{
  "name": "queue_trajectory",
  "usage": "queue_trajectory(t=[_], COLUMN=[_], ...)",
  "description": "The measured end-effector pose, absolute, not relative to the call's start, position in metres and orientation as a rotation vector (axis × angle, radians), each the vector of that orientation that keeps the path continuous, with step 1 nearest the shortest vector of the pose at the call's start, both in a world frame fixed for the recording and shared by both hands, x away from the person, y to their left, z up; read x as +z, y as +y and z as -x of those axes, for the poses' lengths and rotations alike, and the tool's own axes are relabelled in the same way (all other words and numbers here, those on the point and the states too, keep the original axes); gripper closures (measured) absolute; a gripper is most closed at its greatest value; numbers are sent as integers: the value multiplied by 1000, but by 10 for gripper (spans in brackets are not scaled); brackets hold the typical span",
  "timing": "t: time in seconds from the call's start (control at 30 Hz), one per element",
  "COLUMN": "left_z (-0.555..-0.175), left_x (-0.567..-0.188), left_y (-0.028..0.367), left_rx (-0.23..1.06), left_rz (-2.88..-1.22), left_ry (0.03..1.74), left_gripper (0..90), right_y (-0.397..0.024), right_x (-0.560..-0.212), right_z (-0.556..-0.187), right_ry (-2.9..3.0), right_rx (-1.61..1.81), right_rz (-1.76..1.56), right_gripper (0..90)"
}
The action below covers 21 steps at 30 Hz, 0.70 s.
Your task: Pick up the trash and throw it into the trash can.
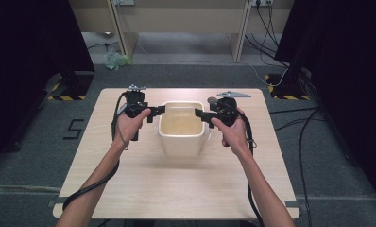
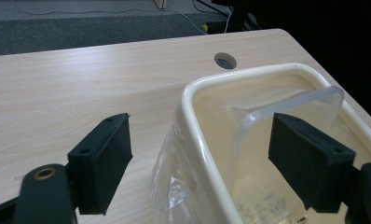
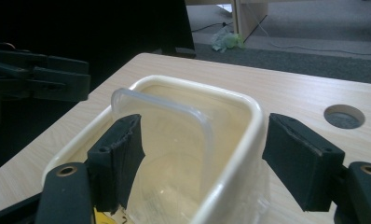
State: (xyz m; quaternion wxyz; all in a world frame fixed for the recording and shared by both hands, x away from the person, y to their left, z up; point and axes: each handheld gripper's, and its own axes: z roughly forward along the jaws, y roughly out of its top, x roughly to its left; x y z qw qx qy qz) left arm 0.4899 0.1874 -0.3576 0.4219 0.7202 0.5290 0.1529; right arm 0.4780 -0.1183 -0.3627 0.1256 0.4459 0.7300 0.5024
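A cream plastic tub (image 1: 181,137) stands in the middle of the wooden table (image 1: 143,184). Inside it a clear plastic container (image 3: 174,135) leans on edge, its rim (image 2: 291,100) rising above the tub. My left gripper (image 1: 156,113) is open, and its jaws straddle the tub's left wall (image 2: 197,135), one outside and one inside. My right gripper (image 1: 199,115) is open too, its jaws either side of the tub's right wall (image 3: 242,154). Clear film (image 2: 172,186) clings to the tub's outer side. Neither gripper (image 2: 202,135) (image 3: 204,135) touches the rim.
A round cable hole (image 2: 225,60) (image 3: 344,116) lies in the table behind the tub. Black curtains flank the table on both sides. A wooden desk and a green bag (image 1: 116,60) are on the floor beyond. Cables trail from both grippers off the near edge.
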Motion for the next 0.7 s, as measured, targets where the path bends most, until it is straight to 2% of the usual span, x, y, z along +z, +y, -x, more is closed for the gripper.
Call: queue_trajectory(t=[0.7], left_z=[-451], left_x=[-367], left_y=[189], left_rx=[306], left_rz=[-1842], left_ry=[1232], left_gripper=[192], right_y=[-176], right_x=[-385], right_z=[-447], right_ry=[2121], right_rx=[1355], right_rz=[-1301], right_gripper=[273])
